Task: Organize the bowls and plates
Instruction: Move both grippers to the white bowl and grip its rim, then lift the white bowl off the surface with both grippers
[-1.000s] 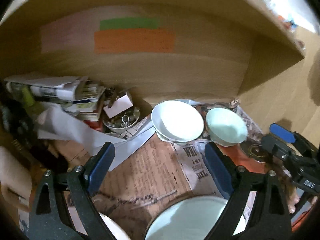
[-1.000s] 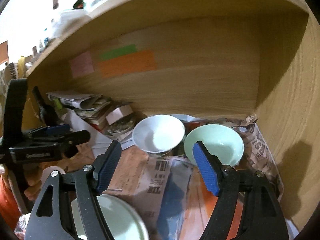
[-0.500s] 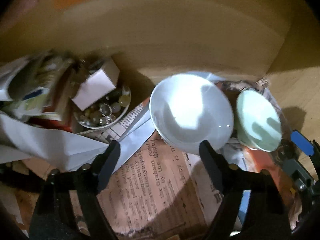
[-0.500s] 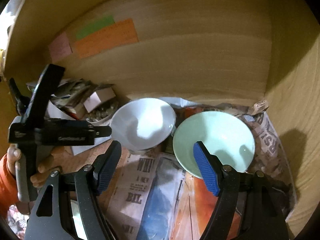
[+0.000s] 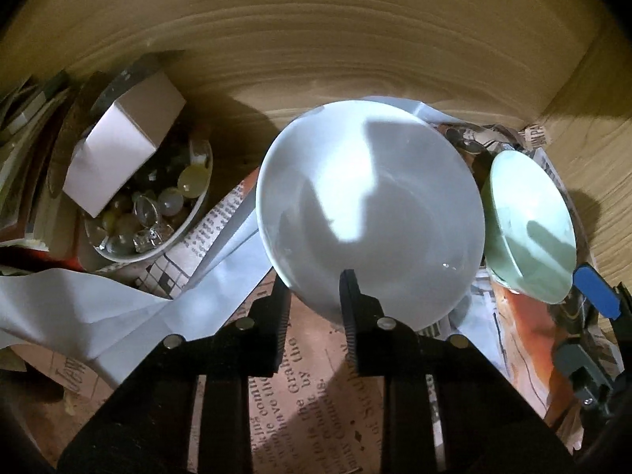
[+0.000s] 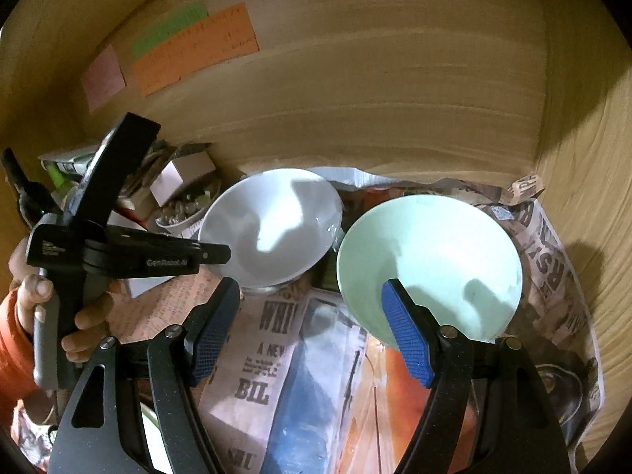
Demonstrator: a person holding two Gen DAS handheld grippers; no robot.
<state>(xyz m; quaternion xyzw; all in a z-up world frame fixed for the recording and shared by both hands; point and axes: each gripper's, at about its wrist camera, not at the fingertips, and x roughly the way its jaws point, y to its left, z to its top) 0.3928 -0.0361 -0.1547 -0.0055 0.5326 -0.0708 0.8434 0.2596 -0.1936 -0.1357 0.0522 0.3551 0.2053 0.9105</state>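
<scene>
A white bowl point(image 5: 371, 205) and a pale green bowl point(image 5: 529, 229) stand side by side on newspaper inside a wooden shelf. My left gripper point(image 5: 314, 296) points steeply down at the white bowl's near rim, one finger inside the bowl and one outside. Its jaws are closing and grip that rim. In the right wrist view the white bowl point(image 6: 272, 229) is left of the green bowl point(image 6: 430, 260). My right gripper point(image 6: 310, 331) is open, its right finger point(image 6: 407, 335) over the green bowl's near rim and its left finger over the newspaper.
A small bowl of glass beads with a white box point(image 5: 150, 205) sits left of the white bowl, beside stacked papers. Newspaper point(image 6: 276, 355) lines the shelf floor. The wooden back wall with sticky notes point(image 6: 193, 51) and the right side wall point(image 6: 584, 158) are close. A hand point(image 6: 27, 308) holds the left gripper.
My left gripper dropped forward and down to the white bowl and closed from wide open onto its near rim. My right gripper came nearer the green bowl and stayed open.
</scene>
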